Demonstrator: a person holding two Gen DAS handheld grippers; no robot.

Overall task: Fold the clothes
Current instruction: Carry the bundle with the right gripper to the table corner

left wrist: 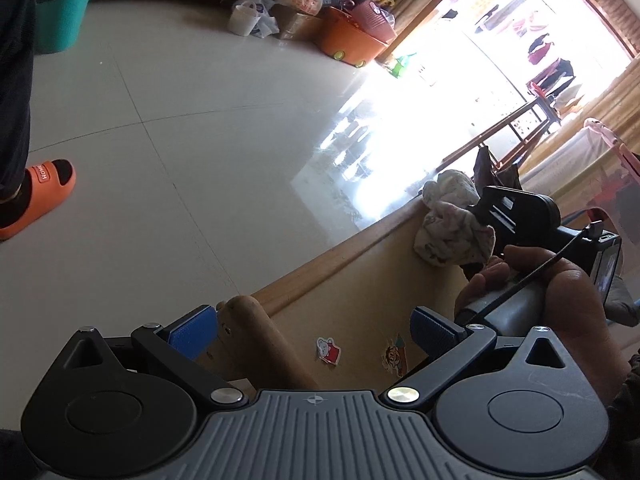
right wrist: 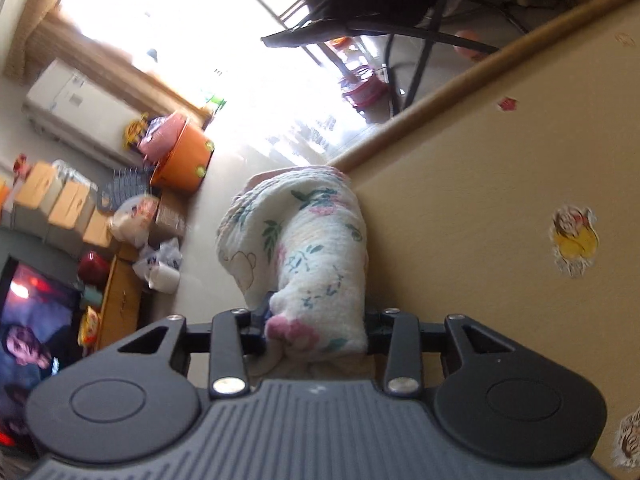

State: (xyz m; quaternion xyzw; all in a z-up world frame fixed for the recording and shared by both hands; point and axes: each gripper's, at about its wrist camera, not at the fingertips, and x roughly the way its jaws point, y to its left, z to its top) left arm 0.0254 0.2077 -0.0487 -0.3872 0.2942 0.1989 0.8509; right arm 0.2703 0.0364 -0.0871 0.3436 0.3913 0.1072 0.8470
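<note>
Left wrist view, lower left: left gripper [left wrist: 314, 330], blue-padded fingers [left wrist: 192, 332] spread wide, nothing between them. It hovers over the near end of the yellow-tan wooden worktop [left wrist: 360, 292], a rounded wooden post [left wrist: 256, 336] just inside the left pad. Judgement: kept free to take a second corner.

Centre: the worktop's raised rounded rim runs diagonally from lower left to upper right; beyond it lies open pale tiled floor [left wrist: 180, 120], so the cloth can hang past the edge unobstructed.

Right of the frame: a person's hand [left wrist: 560, 300] grips the right gripper's handle, with the white floral-print quilted garment [left wrist: 452, 220] bunched at its tip beside the rim.

Right wrist view, centre: right gripper [right wrist: 316, 328] fingers are partly closed and clamp the garment [right wrist: 304, 240], which bulges upward from between them over the rim. Judgement: pinched at a bunched end, probably to drag it onto the worktop for spreading.

Right: bare worktop [right wrist: 500, 240] with cartoon stickers [right wrist: 574, 240]; ample room to lay it flat. No fold made yet.
</note>
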